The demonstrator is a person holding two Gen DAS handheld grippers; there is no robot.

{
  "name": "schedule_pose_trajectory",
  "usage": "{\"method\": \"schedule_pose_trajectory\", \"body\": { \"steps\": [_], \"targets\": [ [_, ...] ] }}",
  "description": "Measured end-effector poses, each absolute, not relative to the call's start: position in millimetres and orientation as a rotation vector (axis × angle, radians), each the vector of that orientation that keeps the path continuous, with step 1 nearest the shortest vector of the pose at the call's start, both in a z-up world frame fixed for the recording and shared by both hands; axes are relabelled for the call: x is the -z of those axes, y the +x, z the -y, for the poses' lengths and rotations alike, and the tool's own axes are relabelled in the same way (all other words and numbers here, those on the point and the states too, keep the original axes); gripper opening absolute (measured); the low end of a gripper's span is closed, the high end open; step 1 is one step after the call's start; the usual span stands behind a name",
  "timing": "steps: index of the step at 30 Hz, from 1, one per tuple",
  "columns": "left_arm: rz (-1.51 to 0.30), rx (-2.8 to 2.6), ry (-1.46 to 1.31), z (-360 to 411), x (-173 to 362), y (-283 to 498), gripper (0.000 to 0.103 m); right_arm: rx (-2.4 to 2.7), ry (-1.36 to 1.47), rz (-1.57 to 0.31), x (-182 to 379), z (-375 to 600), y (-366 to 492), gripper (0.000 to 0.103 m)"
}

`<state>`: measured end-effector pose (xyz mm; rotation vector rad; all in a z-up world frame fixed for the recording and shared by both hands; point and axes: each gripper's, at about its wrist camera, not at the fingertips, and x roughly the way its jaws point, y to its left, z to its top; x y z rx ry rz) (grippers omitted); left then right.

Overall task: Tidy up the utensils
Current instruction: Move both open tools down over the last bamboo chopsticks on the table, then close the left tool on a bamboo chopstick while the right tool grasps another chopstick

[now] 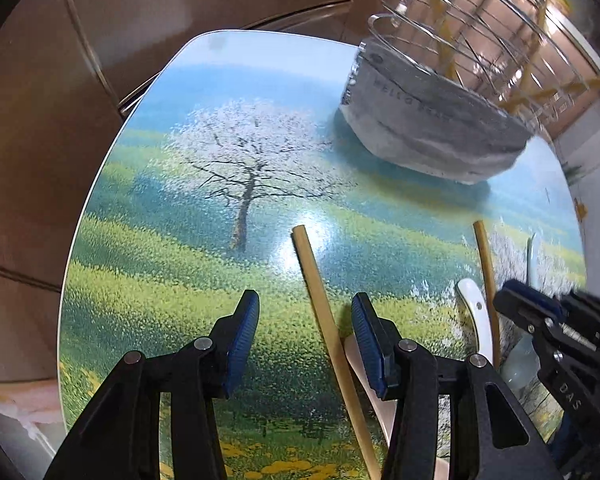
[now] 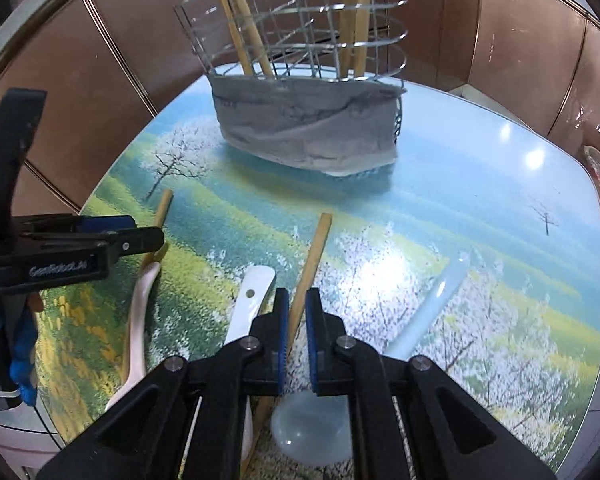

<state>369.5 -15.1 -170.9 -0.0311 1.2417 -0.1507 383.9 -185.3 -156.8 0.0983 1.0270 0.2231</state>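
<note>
My left gripper (image 1: 305, 320) is open, its pads either side of a wooden chopstick (image 1: 320, 300) lying on the table, without touching it. My right gripper (image 2: 296, 312) is nearly shut around a second wooden chopstick (image 2: 314, 248); contact is unclear. It also shows in the left wrist view (image 1: 485, 264). A white spoon (image 2: 250, 296), a pink spoon (image 2: 138, 320) and a pale blue spoon (image 2: 428, 320) lie near it. A wire utensil holder (image 2: 300, 52) with a grey cloth band stands at the far side and holds several chopsticks.
The table (image 2: 480, 184) has a glossy landscape print with rounded edges. Brown panelled walls (image 2: 520, 40) stand close behind it. The left gripper's body (image 2: 60, 248) hangs over the table's left side in the right wrist view.
</note>
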Motion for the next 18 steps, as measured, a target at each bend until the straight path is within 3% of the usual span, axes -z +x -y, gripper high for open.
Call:
{"method": "schedule_pose_trajectory", "body": {
  "steps": [4,10,18],
  "targets": [
    [-1.234,0.169,0.051,22.4,171.8,366.3,0.04,-0.225,0.062,-1.044,161.4,179.5,386.8,0.012],
    [-1.217,0.221,0.158,26.6,166.8,369.0,0.023,-0.257,-0.014,-1.074,161.4,175.4,390.3,0.012],
    [-1.217,0.326,0.336,18.1,165.2,372.2,0.019,-0.335,-0.094,-1.13,162.2,173.4,378.4,0.012]
  ]
}}
